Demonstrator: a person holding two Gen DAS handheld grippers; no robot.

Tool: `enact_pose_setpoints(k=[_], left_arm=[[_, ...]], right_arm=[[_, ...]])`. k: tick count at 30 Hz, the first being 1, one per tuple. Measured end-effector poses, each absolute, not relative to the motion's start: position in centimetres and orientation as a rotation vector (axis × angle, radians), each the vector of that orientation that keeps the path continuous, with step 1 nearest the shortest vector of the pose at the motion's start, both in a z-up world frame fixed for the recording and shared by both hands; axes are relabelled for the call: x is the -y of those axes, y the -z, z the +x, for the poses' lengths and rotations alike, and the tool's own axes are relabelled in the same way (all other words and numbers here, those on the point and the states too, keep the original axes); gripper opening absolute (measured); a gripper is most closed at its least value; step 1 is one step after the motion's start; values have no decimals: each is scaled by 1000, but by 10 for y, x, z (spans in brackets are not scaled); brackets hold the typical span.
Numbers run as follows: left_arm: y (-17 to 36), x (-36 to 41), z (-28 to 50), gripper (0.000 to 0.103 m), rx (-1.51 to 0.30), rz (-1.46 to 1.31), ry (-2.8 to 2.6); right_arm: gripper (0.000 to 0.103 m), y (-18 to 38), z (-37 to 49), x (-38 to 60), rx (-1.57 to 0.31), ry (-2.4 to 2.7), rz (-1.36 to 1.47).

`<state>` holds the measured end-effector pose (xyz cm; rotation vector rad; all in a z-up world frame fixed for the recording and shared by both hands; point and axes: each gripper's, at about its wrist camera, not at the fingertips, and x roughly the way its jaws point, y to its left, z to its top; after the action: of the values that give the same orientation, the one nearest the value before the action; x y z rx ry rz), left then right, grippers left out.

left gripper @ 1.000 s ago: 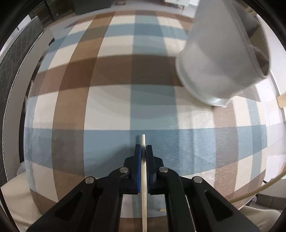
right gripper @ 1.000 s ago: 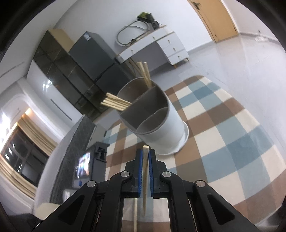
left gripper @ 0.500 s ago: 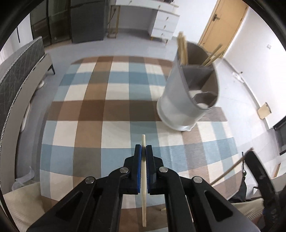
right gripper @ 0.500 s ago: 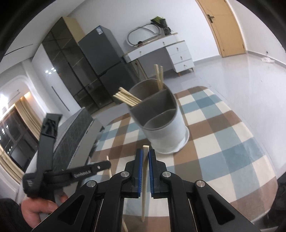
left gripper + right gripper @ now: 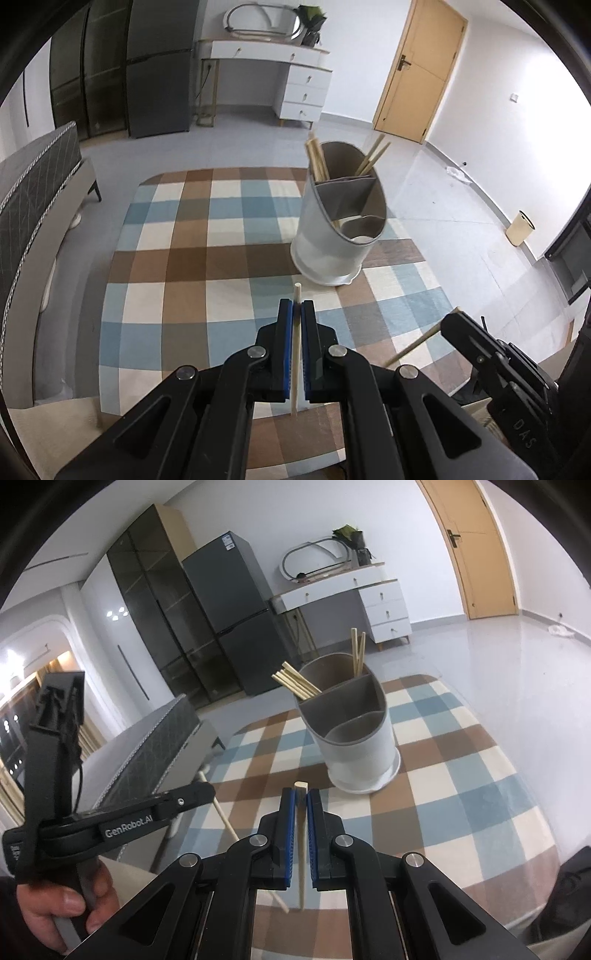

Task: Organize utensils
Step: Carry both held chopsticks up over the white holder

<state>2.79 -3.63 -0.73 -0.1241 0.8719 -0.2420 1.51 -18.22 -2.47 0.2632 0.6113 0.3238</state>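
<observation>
A grey-white divided utensil holder point(image 5: 332, 236) point(image 5: 354, 734) stands on the checked cloth point(image 5: 184, 266). Several wooden chopsticks point(image 5: 317, 162) point(image 5: 295, 683) lean in its rear compartment. My left gripper point(image 5: 297, 308) is shut on a pale chopstick point(image 5: 295, 354), its tip poking out just short of the holder's base. My right gripper point(image 5: 301, 795) is shut on another chopstick point(image 5: 302, 842), also pointing at the holder. Each gripper shows in the other's view: the right one point(image 5: 448, 321) at lower right, the left one point(image 5: 207, 792) at left, held by a hand point(image 5: 62, 904).
A grey upholstered bench point(image 5: 33, 177) runs along the cloth's left side. Behind are a dark fridge point(image 5: 236, 616), a white dresser point(image 5: 295, 85) and a wooden door point(image 5: 421, 85). A small beige bin point(image 5: 519, 229) stands on the floor at right.
The left gripper has risen and tipped up from facing the cloth, so the holder and room now lie ahead. The right gripper shifted, and the left gripper has come into its view.
</observation>
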Motion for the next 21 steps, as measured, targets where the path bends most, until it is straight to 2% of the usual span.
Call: enact_pose_setpoints(k=[21], left_arm=[[-17, 48, 22, 0, -856, -79, 309]], right_arm=[[6, 3, 4, 187, -584, -269, 229]])
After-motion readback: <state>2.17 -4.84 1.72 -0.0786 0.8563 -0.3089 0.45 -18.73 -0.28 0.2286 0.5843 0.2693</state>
